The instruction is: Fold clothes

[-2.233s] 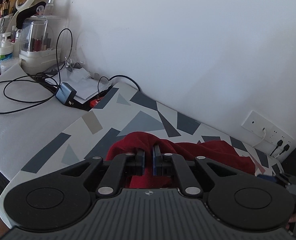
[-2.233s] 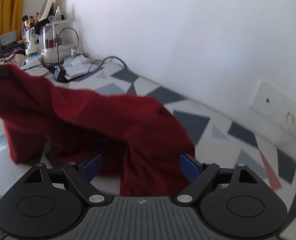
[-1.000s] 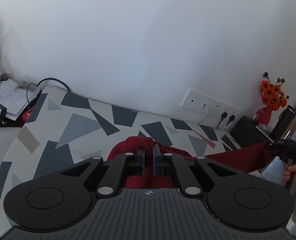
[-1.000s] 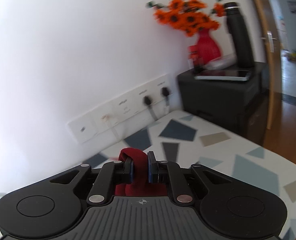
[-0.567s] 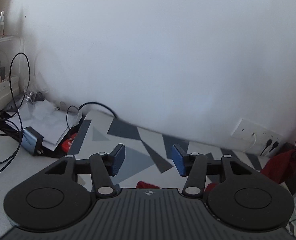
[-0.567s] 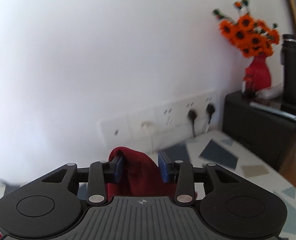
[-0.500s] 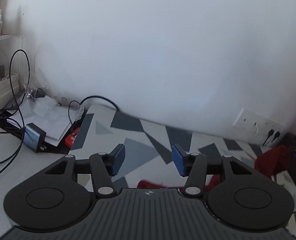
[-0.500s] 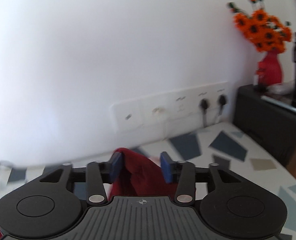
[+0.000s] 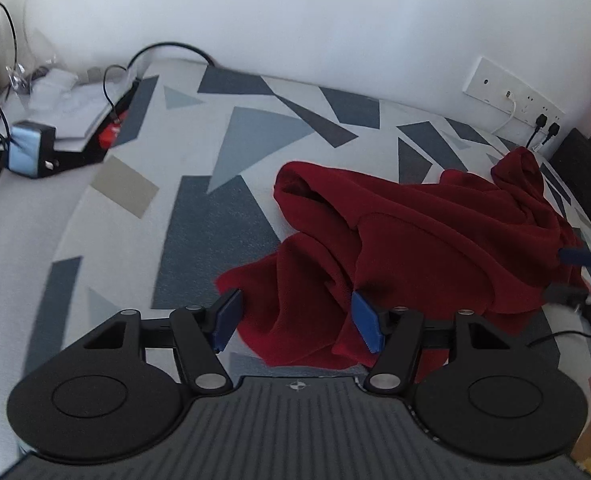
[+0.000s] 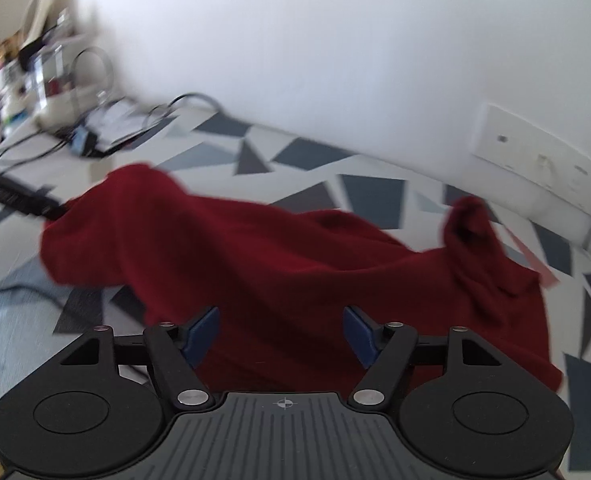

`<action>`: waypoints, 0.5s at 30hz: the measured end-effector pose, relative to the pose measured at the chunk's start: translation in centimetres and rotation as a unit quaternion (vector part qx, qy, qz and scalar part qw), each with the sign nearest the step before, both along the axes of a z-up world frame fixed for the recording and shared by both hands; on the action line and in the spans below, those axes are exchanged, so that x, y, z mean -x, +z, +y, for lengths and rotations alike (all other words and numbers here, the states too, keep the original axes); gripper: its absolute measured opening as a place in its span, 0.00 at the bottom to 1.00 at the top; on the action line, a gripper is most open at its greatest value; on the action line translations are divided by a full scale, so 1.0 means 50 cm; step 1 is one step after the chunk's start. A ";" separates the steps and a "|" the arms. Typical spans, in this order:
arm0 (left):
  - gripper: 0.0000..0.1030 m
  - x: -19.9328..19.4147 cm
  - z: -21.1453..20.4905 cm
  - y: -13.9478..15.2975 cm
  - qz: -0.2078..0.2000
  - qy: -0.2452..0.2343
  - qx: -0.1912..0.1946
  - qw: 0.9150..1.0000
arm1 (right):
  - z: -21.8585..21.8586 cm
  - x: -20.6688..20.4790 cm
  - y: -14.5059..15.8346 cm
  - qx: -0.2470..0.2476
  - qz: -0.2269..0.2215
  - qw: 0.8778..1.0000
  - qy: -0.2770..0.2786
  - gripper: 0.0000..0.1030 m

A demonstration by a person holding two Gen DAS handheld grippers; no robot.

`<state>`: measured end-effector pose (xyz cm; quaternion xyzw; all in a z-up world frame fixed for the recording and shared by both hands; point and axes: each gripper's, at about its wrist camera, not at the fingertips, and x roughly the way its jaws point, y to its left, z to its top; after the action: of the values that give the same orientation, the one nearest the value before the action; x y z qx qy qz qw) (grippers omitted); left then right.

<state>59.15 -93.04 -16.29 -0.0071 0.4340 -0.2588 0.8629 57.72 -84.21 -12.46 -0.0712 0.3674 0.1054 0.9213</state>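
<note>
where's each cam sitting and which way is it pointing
Left wrist: sits on the left gripper, looking forward and down over its open blue pads at the crumpled red garment on the patterned tabletop; the other gripper's tip shows at the right edge.
Right wrist: sits on the right gripper, angled down across the same cloth towards the wall; its open pads frame the fabric.
Shared: the garment, tabletop, wall and socket panel.
</note>
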 end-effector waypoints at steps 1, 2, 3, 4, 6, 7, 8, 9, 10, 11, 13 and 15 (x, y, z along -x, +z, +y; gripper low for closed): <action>0.49 -0.002 -0.004 -0.002 0.001 -0.001 0.004 1.000 | 0.010 -0.010 -0.011 0.005 0.011 1.000 0.007 0.58; 0.23 0.000 -0.007 0.002 -0.001 -0.003 -0.001 1.000 | 0.016 -0.020 -0.020 0.013 0.021 1.000 0.009 0.53; 0.14 0.001 -0.010 0.007 -0.004 -0.005 -0.006 1.000 | 0.014 -0.028 -0.025 0.017 0.027 0.999 0.005 0.32; 0.11 0.003 -0.012 0.011 -0.007 -0.007 -0.012 1.000 | 0.009 -0.035 -0.024 0.015 0.030 0.999 -0.003 0.09; 0.08 0.016 -0.006 0.031 -0.024 -0.018 -0.006 1.000 | -0.016 -0.044 -0.013 -0.013 0.028 0.999 -0.025 0.04; 0.08 0.024 0.000 0.043 -0.027 -0.026 -0.002 0.999 | -0.033 -0.040 0.003 -0.029 0.017 0.999 -0.039 0.03; 0.07 0.031 0.006 0.055 -0.030 -0.035 0.002 0.999 | -0.050 -0.032 0.023 -0.039 0.004 0.998 -0.052 0.03; 0.07 0.041 0.015 0.069 -0.027 -0.047 0.013 0.998 | -0.067 -0.023 0.044 -0.049 -0.010 0.997 -0.065 0.03; 0.07 0.051 0.025 0.082 -0.024 -0.058 0.024 0.998 | -0.085 -0.012 0.068 -0.059 -0.023 0.995 -0.078 0.02; 0.07 0.061 0.036 0.095 -0.015 -0.070 0.040 0.997 | -0.104 -0.003 0.091 -0.068 -0.037 0.993 -0.091 0.02; 0.07 0.083 0.064 0.127 -0.004 -0.098 0.082 0.992 | -0.142 0.015 0.138 -0.084 -0.065 0.987 -0.117 0.02; 0.07 0.100 0.080 0.149 -0.002 -0.118 0.114 0.986 | -0.179 0.030 0.182 -0.101 -0.093 0.980 -0.141 0.02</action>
<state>54.13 -89.07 -8.86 -0.0533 0.3978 -0.4066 0.8207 56.21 -93.14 -3.38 0.0650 0.2742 0.0035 0.9595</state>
